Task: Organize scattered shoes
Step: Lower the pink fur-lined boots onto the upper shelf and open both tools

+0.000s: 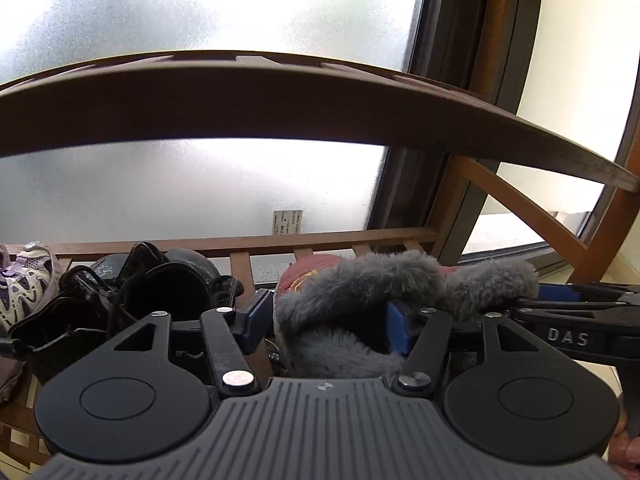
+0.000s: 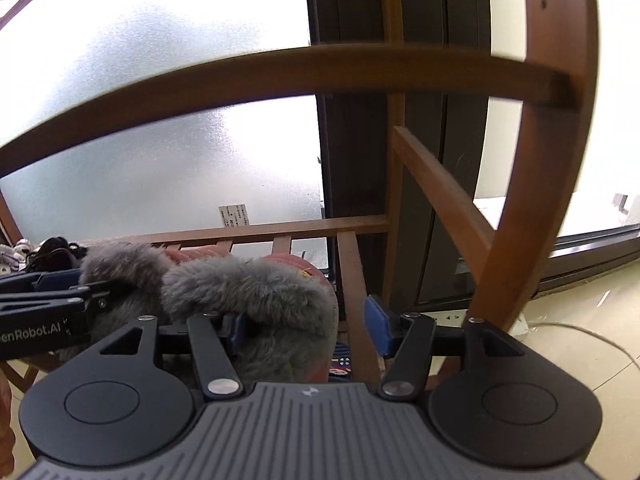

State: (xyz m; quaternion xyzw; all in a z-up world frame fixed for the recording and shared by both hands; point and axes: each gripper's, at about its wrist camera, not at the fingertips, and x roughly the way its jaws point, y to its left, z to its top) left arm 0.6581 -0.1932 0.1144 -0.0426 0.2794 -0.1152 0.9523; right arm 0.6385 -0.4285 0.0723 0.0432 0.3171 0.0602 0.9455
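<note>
Two fur-lined red slippers are seen set side by side on the lower slatted shelf (image 1: pixel 344 238) of a wooden shoe rack, against a frosted window. The left gripper (image 1: pixel 328 316) is angled downward at the left slipper (image 1: pixel 352 292), its blue-padded fingers (image 1: pixel 256 314) spread apart, one outside the slipper and one sunk in the grey fur opening, not clamped on it. The right gripper (image 2: pixel 306 326) is likewise tilted down, fingers (image 2: pixel 378 330) parted astride the right slipper (image 2: pixel 256 292), the right finger well clear. Black shoes (image 1: pixel 160 284) and a pale sneaker (image 1: pixel 24 280) are lined up further left.
</note>
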